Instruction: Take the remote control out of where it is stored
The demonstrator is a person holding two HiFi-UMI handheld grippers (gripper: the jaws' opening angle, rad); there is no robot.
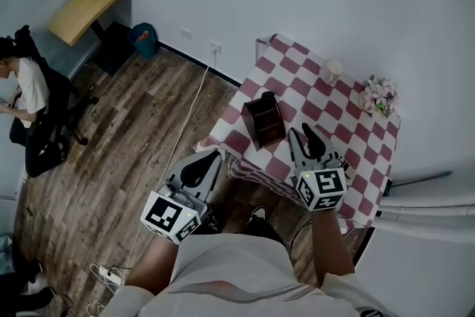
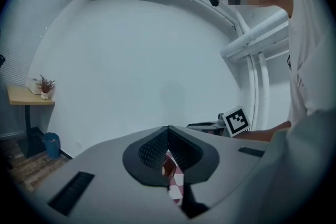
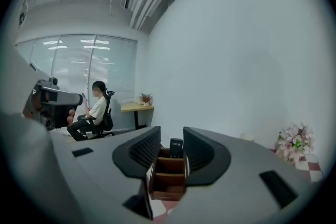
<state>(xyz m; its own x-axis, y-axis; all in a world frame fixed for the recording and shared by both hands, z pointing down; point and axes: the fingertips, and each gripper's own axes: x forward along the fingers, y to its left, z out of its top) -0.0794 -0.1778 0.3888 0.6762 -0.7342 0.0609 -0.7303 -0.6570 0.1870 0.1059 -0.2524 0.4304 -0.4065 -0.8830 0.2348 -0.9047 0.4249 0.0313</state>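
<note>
Remote control stands upright in the far compartment of the brown wooden organizer, dead centre of the right gripper view, untouched. Right gripper hangs released, jaws apart, lined up on that box with nothing between the pads. Left gripper, lower left in the head view, is clenched on nothing, off the table's edge. The checked table sits right of centre, with flowers at its far corner. A seated person is at far left.
</note>
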